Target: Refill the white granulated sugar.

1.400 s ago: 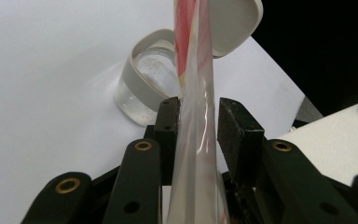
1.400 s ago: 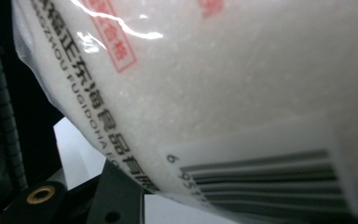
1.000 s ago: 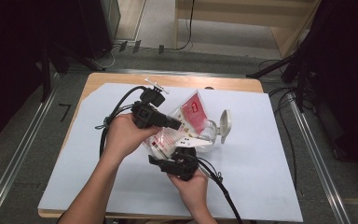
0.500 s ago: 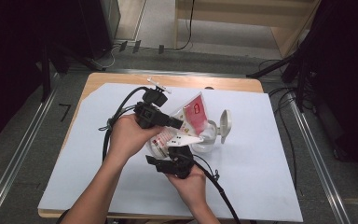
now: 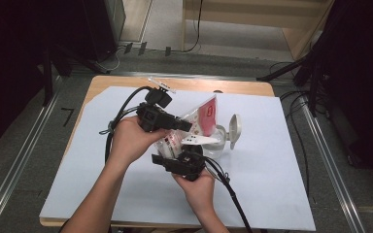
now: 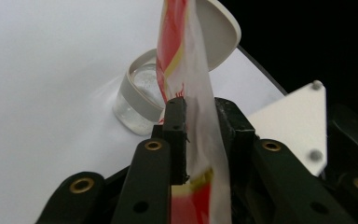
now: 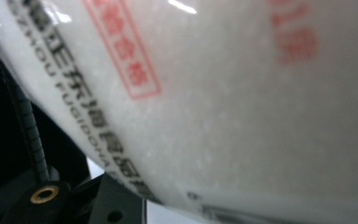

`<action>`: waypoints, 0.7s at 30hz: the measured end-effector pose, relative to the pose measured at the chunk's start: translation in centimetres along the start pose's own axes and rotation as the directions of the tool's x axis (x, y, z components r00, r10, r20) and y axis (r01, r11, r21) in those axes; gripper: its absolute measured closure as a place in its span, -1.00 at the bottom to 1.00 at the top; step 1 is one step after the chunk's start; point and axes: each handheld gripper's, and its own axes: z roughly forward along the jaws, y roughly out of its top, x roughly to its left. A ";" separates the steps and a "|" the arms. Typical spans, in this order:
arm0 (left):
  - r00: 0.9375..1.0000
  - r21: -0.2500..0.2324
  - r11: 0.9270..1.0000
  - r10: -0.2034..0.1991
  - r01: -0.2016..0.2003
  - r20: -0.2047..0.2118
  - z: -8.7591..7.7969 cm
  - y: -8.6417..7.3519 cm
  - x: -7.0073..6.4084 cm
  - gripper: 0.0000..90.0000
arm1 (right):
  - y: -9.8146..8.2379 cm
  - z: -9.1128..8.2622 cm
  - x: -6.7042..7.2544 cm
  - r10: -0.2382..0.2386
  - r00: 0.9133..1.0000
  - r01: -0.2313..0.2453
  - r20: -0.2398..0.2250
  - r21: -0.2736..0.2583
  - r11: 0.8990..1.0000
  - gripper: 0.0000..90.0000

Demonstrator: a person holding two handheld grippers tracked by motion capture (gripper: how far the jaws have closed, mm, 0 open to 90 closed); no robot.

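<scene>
Pouring under way, not finished. Left gripper (image 5: 187, 126) jaws clamp the red-and-white bag (image 6: 186, 93) by its flattened film, having just eased open slightly; bag tilts over the clear jar (image 6: 137, 100) near the bench's middle, toward the far edge, hinged lid (image 5: 234, 130) flipped open. Right gripper (image 5: 183, 156) props the bag's white-grain belly from below; can't tell if its jaws grip. Jar looks low on contents; bag mostly full.

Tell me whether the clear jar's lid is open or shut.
Open. The jar's white flip lid stands swung up beside its mouth, and the red-and-white bag hangs over the uncovered opening.
</scene>
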 end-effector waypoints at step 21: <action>1.000 0.048 0.999 -0.017 0.018 -0.022 0.4 1.7 -0.1 0.80 | 1.0 0.1 0.5 -0.054 0.997 0.052 0.051 0.033 0.998 0.36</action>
